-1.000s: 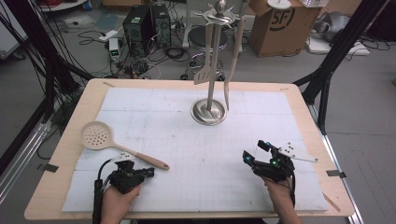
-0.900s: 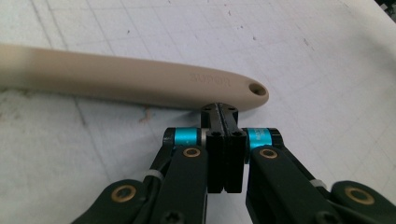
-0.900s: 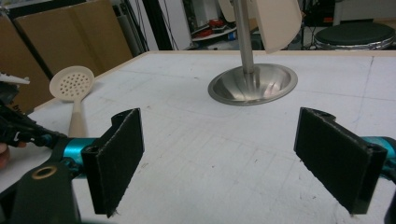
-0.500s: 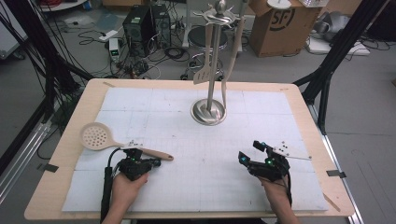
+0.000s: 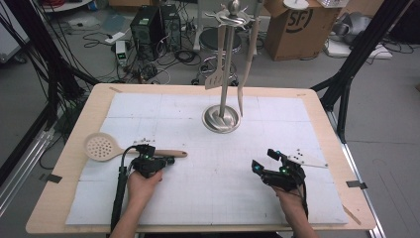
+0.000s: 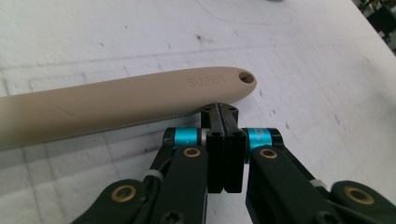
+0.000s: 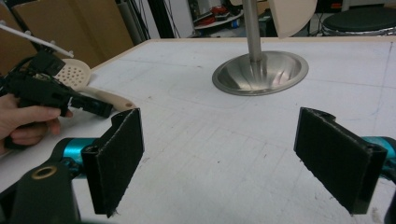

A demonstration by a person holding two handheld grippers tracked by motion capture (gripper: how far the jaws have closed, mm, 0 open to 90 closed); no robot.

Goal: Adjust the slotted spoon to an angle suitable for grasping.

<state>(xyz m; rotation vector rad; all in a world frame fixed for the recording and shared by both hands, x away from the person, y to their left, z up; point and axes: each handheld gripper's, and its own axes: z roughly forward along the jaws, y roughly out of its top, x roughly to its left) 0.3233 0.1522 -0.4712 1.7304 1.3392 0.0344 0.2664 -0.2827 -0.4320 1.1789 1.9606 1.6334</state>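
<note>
A beige skimmer spoon (image 5: 101, 147) lies flat at the table's left, its handle (image 6: 130, 95) pointing right, with a hole at the handle's end. My left gripper (image 5: 171, 160) sits just on the near side of that handle end. Its jaws (image 6: 219, 109) are shut together with nothing between them, tips almost touching the handle. My right gripper (image 5: 264, 159) hovers low over the mat at the front right. Its pads (image 7: 121, 154) stand wide open and hold nothing. In the right gripper view the left gripper (image 7: 88, 105) and the skimmer spoon (image 7: 74, 72) show at the far left.
A steel utensil stand (image 5: 221, 119) rises at the table's middle back, with a spatula (image 5: 215, 79) and a second long utensil (image 5: 246, 74) hanging from it. Its base (image 7: 275, 70) lies ahead of the right gripper. A white mat (image 5: 208, 188) covers the table.
My left gripper has moved away from the person and slightly right, up to the spoon handle's end. The right gripper has barely shifted.
</note>
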